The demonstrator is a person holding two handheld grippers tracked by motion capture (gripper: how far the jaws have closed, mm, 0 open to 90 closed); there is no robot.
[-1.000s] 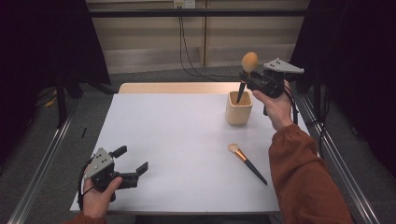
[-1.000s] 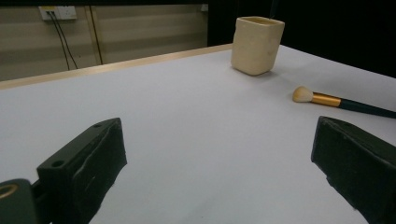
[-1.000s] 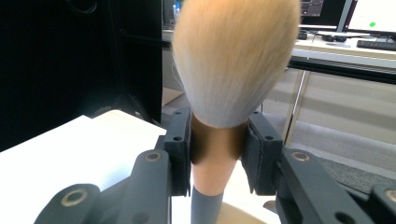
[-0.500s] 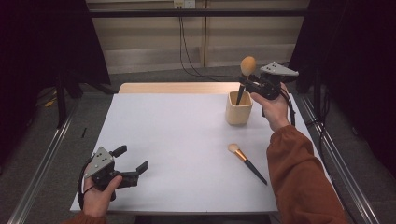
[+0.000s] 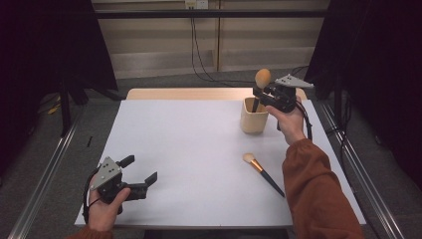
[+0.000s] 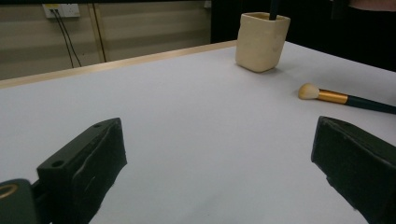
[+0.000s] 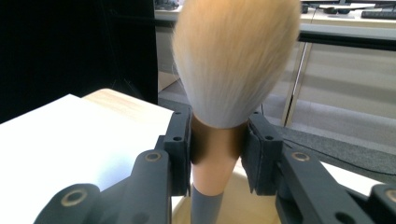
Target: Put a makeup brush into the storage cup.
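My right gripper (image 5: 259, 94) is shut on a large makeup brush (image 5: 262, 78) with a fluffy tan head, held upright with its dark handle dipping into the beige cup (image 5: 254, 118). In the right gripper view the pads clamp the brush's ferrule (image 7: 217, 144) just under the bristles. A smaller brush (image 5: 262, 173) with a gold ferrule and dark handle lies flat on the white table (image 5: 189, 149), in front of the cup. My left gripper (image 5: 140, 172) rests open near the table's front left corner, nothing between its jaws. The left gripper view shows the cup (image 6: 260, 41) and the lying brush (image 6: 345, 99) ahead.
Black curtains hang at both sides. Metal rails run along the floor on the left and right of the table. Cables drop down the back wall behind the cup.
My right gripper has sunk with the large brush, so the handle now reaches lower into the cup. The left gripper and the lying brush have not moved.
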